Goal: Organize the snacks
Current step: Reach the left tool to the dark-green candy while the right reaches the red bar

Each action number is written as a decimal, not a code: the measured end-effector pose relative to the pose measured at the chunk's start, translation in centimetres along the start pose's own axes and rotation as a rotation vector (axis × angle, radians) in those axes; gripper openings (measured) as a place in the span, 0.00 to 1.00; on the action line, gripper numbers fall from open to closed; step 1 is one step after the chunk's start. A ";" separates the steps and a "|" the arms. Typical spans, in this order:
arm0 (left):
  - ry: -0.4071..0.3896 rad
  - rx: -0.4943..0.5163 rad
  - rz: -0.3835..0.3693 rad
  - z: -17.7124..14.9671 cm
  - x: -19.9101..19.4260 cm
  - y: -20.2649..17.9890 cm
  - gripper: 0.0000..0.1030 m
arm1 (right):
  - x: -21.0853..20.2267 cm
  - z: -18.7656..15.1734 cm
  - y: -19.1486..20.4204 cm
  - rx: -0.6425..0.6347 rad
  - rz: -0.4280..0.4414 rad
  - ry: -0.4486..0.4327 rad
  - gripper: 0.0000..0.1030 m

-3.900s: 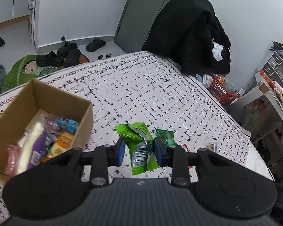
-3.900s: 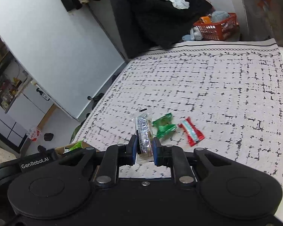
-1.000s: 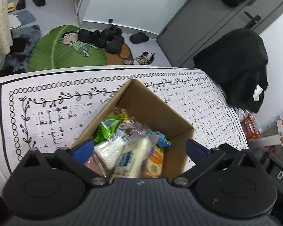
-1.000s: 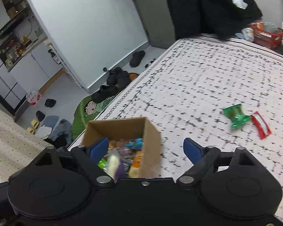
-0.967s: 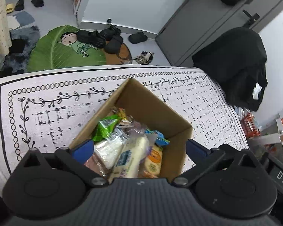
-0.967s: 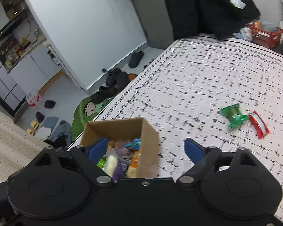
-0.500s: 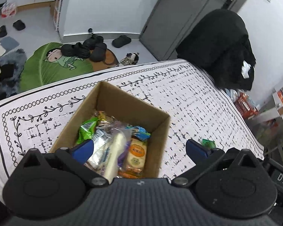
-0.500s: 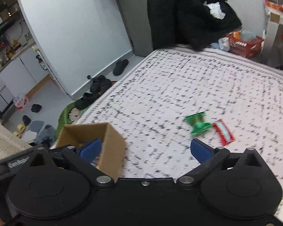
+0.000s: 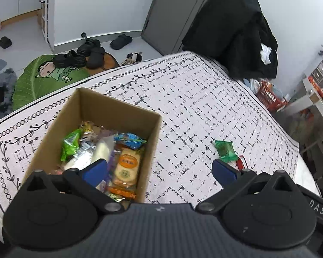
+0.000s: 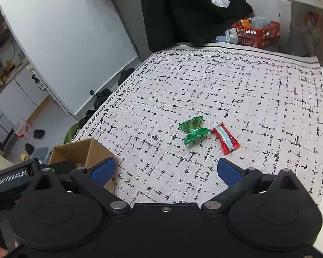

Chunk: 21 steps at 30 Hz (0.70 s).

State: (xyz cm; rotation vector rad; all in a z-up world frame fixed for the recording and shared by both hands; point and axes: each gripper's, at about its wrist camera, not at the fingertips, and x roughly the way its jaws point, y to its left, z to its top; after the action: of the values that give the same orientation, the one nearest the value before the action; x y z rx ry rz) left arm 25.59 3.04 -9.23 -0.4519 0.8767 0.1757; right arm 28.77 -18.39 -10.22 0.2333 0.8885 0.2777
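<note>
A cardboard box (image 9: 109, 109) full of several snack packets sits on the patterned tablecloth (image 9: 204, 99); its corner (image 10: 84, 150) also shows in the right wrist view. My left gripper (image 9: 159, 168) hangs wide open over the box's right wall, with nothing between its fingers. A green packet (image 9: 225, 150) and a red packet (image 9: 241, 162) lie on the cloth to the right of the box. In the right wrist view the green packet (image 10: 193, 132) and the red packet (image 10: 225, 140) lie side by side ahead of my right gripper (image 10: 165, 169), which is wide open and empty.
A black coat (image 9: 232, 32) hangs past the table's far edge, with a red basket (image 10: 256, 33) on the floor beside it. Shoes (image 9: 79, 53) and a green mat (image 9: 43, 75) lie on the floor to the left. Shelves (image 9: 320, 81) stand at the right.
Both grippers have swung right, away from the box. The box has slid left in both views and the green and red packets have come nearer. Each gripper held a packet earlier; both are empty now.
</note>
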 end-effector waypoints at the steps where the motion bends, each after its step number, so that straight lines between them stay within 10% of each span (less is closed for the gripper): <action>1: 0.001 0.003 -0.005 -0.1 0.1 -0.3 1.00 | 0.1 -0.1 -0.5 0.006 -0.012 -0.001 0.98; 21: 0.067 0.068 -0.030 -1.2 6.5 -7.4 0.98 | 4.3 -0.1 -7.7 0.034 -0.034 0.031 0.80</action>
State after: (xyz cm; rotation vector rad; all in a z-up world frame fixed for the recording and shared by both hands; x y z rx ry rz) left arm 31.30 -4.31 -12.66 -0.4093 0.9386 0.1035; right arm 32.37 -24.18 -15.78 0.2462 0.9272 0.2355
